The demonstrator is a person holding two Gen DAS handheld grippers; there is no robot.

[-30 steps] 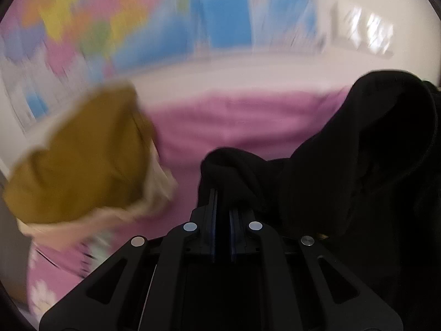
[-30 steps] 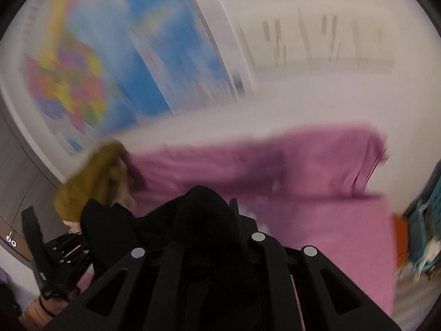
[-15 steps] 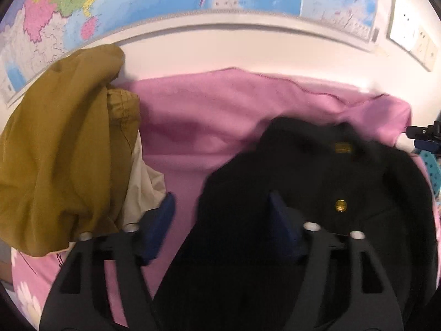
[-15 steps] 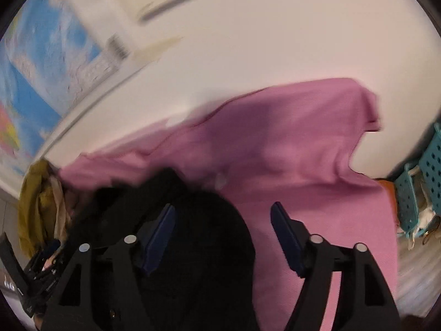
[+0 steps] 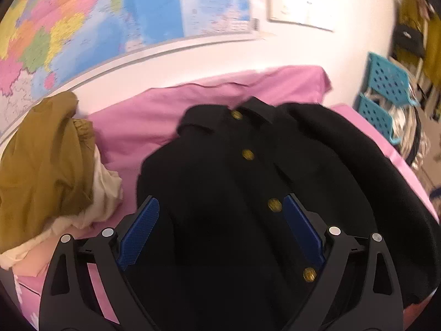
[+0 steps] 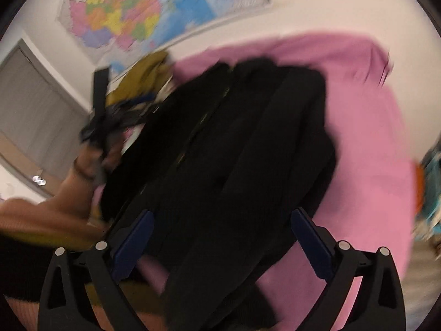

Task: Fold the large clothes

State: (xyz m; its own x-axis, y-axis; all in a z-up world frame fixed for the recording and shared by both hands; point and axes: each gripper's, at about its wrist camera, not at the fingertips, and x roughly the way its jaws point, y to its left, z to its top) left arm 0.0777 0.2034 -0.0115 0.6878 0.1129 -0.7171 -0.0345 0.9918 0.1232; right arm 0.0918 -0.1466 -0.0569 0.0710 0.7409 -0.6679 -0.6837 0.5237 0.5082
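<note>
1. A black jacket (image 5: 248,182) lies spread, front up, on a pink sheet (image 5: 154,115), its row of gold buttons (image 5: 274,204) running down the middle.

2. A second ago both tongs were pinched shut on the dark cloth, which hung bunched in the air; now it has been let go and has landed.

3. The left gripper (image 5: 220,229) is opening wide; the jacket lies under and between its blue pads (image 5: 137,234), which do not press on it.

4. The right gripper (image 6: 220,245) is likewise opening wide over the jacket's lower part, gripping nothing; its view is blurred.

5. The release suggests the lay-out step is done. The right side looks doubled over, so smoothing probably comes before the first fold.

6. A mustard garment (image 5: 41,165) sits heaped at the sheet's left edge, apart from the jacket.

7. A coloured wall map (image 5: 110,19) hangs behind; its print is too blurred to read. No brand or label shows on the jacket.
</note>
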